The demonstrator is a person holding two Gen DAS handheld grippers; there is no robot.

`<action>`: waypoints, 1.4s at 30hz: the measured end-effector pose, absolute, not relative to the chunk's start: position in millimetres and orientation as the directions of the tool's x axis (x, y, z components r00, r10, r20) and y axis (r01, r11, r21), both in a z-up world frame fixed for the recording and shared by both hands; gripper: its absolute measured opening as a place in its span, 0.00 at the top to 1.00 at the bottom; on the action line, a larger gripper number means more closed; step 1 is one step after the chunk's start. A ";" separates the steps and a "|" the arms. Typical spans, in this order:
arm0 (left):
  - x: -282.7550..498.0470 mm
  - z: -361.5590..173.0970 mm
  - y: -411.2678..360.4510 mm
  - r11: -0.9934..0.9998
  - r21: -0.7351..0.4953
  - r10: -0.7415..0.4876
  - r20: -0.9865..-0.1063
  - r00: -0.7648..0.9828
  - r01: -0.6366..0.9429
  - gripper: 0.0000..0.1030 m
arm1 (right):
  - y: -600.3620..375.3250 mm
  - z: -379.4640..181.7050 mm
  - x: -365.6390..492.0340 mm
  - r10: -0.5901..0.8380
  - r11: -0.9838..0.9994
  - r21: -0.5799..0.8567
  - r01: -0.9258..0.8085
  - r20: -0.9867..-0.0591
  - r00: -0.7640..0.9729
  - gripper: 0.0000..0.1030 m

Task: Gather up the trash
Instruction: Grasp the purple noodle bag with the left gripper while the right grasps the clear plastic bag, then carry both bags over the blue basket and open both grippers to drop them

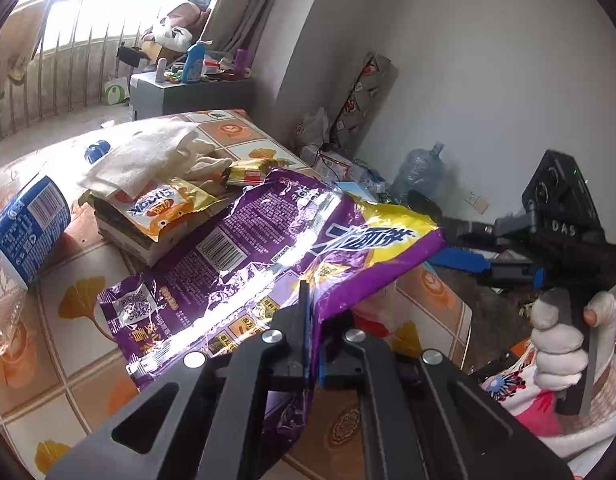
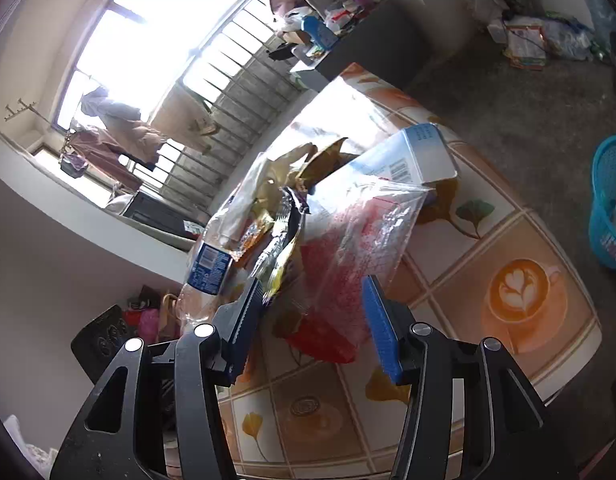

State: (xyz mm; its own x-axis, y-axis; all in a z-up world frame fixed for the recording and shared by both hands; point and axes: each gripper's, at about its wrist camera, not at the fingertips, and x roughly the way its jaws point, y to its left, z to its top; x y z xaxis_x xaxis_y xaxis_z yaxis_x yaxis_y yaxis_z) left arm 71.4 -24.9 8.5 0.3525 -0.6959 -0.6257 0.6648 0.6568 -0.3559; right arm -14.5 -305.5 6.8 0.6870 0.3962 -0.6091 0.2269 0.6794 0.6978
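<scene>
My left gripper (image 1: 312, 320) is shut on the near edge of a large crumpled purple and yellow snack bag (image 1: 243, 248), which lies across the tiled table (image 1: 67, 360). My right gripper (image 2: 314, 312) is open over the same table. A clear plastic bag with red print (image 2: 360, 240) and a red packet (image 2: 324, 340) lie between its blue pads, which do not press on them. The purple bag's silvery edge (image 2: 285, 232) shows beyond the left pad. In the left wrist view the right gripper (image 1: 464, 248) hangs at the right, held by a gloved hand (image 1: 556, 344).
A blue-labelled bottle (image 1: 27, 220), an orange snack packet (image 1: 159, 208) on a box, a white cloth (image 1: 139, 160) and a gold wrapper (image 1: 247, 174) lie on the table. A white and blue carton (image 2: 412, 156) lies farther back. A blue basket (image 2: 612, 200) stands on the floor at right.
</scene>
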 end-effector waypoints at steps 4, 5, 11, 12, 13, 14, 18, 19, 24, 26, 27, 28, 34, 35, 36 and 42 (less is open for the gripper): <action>84.1 7.4 -10.7 0.648 -0.474 -0.737 -0.586 0.335 0.596 0.99 | -320.1 -19.1 -11.7 0.434 0.590 0.754 0.288 -0.598 0.674 0.51; 87.0 6.0 -8.4 0.645 -0.495 -0.744 -0.582 0.328 0.582 0.99 | -322.3 -23.8 -10.0 0.436 0.582 0.756 0.299 -0.601 0.670 0.51; 87.6 1.0 -10.0 0.638 -0.524 -0.751 -0.585 0.306 0.564 0.99 | -329.9 -45.4 1.6 0.459 0.535 0.777 0.333 -0.598 0.658 0.53; 87.5 1.1 -11.1 0.638 -0.522 -0.750 -0.586 0.306 0.566 0.99 | -330.9 -47.9 3.1 0.463 0.530 0.780 0.333 -0.595 0.657 0.59; 87.2 0.8 -11.7 0.637 -0.522 -0.751 -0.587 0.304 0.567 0.99 | -331.6 -49.7 4.1 0.467 0.527 0.783 0.332 -0.592 0.657 0.63; 88.0 0.6 -13.0 0.637 -0.523 -0.751 -0.587 0.301 0.567 0.99 | -332.3 -49.5 3.5 0.471 0.523 0.785 0.331 -0.590 0.655 0.72; 89.2 0.8 -13.7 0.637 -0.519 -0.750 -0.589 0.301 0.570 0.99 | -331.0 -43.0 -1.5 0.482 0.510 0.801 0.312 -0.567 0.667 0.92; 89.4 1.5 -13.9 0.639 -0.514 -0.748 -0.590 0.304 0.573 0.99 | -331.5 -40.5 -4.1 0.484 0.509 0.805 0.305 -0.561 0.672 0.93; 86.3 6.6 -13.1 0.647 -0.483 -0.739 -0.590 0.326 0.590 0.99 | -334.5 -20.3 -14.9 0.484 0.512 0.823 0.245 -0.512 0.710 0.98; 82.3 13.2 -11.5 0.650 -0.469 -0.736 -0.586 0.339 0.598 0.99 | -337.8 -9.3 -20.8 0.475 0.519 0.827 0.215 -0.488 0.732 0.99; 79.4 18.0 -10.1 0.649 -0.462 -0.736 -0.581 0.347 0.604 0.99 | -340.1 -4.2 -23.9 0.471 0.523 0.829 0.199 -0.476 0.743 0.99; 77.1 24.3 -8.5 0.648 -0.457 -0.738 -0.574 0.355 0.609 0.99 | -342.0 1.3 -26.8 0.465 0.528 0.829 0.183 -0.463 0.755 0.99; 63.9 73.7 -0.8 0.641 -0.396 -0.745 -0.528 0.408 0.658 1.00 | -354.1 31.2 -45.4 0.420 0.558 0.823 0.107 -0.391 0.819 0.99; 61.7 83.5 -0.9 0.634 -0.387 -0.751 -0.515 0.414 0.669 1.00 | -357.1 34.4 -47.8 0.407 0.564 0.820 0.102 -0.383 0.830 0.99; 59.7 94.0 -1.7 0.626 -0.376 -0.758 -0.499 0.419 0.683 1.00 | -360.3 37.6 -50.7 0.392 0.569 0.816 0.098 -0.375 0.840 0.99; 56.4 152.6 -36.8 0.510 -0.352 -0.838 -0.408 0.362 0.785 1.00 | -387.8 49.6 -69.1 0.271 0.578 0.808 0.118 -0.326 0.905 0.99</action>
State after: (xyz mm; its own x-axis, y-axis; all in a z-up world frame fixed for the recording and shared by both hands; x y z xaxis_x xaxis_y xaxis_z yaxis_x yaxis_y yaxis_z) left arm 56.4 -36.8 152.6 0.3619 -0.8382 -0.4080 0.7847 0.5102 -0.3521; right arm -69.1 -387.8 49.6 0.9054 0.2714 -0.3264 0.1180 0.5777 0.8077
